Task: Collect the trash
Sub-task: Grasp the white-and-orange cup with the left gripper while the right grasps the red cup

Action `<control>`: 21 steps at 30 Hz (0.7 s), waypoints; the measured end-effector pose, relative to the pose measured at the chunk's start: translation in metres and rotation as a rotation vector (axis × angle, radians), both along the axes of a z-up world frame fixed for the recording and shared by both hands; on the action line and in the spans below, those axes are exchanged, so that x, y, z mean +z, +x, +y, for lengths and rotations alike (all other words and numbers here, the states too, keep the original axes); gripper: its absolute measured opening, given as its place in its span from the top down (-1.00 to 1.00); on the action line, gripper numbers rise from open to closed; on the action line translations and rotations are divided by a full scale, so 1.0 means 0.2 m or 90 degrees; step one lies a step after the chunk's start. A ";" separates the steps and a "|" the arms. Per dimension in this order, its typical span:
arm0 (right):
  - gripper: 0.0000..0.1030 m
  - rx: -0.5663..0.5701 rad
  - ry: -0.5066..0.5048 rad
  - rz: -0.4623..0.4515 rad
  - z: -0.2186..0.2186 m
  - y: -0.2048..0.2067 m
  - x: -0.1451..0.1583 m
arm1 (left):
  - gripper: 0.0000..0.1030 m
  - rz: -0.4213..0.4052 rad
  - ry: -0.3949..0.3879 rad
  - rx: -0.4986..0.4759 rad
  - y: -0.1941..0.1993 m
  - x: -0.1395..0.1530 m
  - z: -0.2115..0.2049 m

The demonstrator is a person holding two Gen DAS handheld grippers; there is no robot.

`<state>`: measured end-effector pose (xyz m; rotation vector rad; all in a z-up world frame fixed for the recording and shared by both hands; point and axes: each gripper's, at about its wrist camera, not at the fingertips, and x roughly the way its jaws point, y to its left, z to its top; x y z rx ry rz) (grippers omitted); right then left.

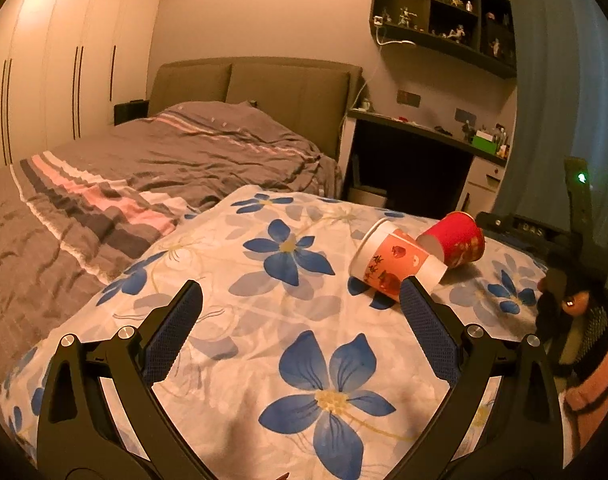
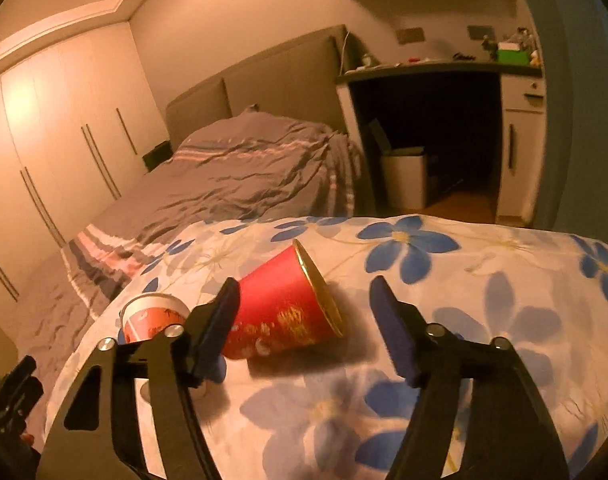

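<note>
Two paper cups tipped over on the flowered blanket, and we've got both grippers lined up to grab them.

Going left to right: our left gripper hangs over the flowered blanket with its fingers spread wide, nothing between them; its right fingertip sits right in front of the orange cup, can't tell if it's touching. That cup lies on its side, base toward the red cup, apparently touching. Our right gripper is wide open too, holding nothing, with the red cup near its left finger. We'd say straddle the cup across its middle and squeeze gently, since thin paper crushes or rolls away. The white bin under the desk looks like the drop spot.
</note>
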<state>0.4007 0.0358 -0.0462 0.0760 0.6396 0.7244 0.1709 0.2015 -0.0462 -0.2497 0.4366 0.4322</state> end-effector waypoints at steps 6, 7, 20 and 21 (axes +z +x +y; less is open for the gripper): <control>-0.01 0.058 0.007 0.046 0.07 0.09 -0.03 | -0.89 0.006 -0.009 -0.007 0.04 -0.03 0.01; 0.07 0.066 0.009 0.051 0.07 0.08 -0.04 | -0.89 0.007 -0.010 -0.008 0.04 -0.03 0.02; 0.71 0.156 -0.006 0.051 0.08 -0.02 -0.05 | -0.89 0.007 -0.026 -0.035 0.10 -0.02 -0.01; 0.73 0.163 -0.003 0.050 0.08 -0.03 -0.05 | -0.89 0.008 -0.029 -0.039 0.11 -0.02 -0.02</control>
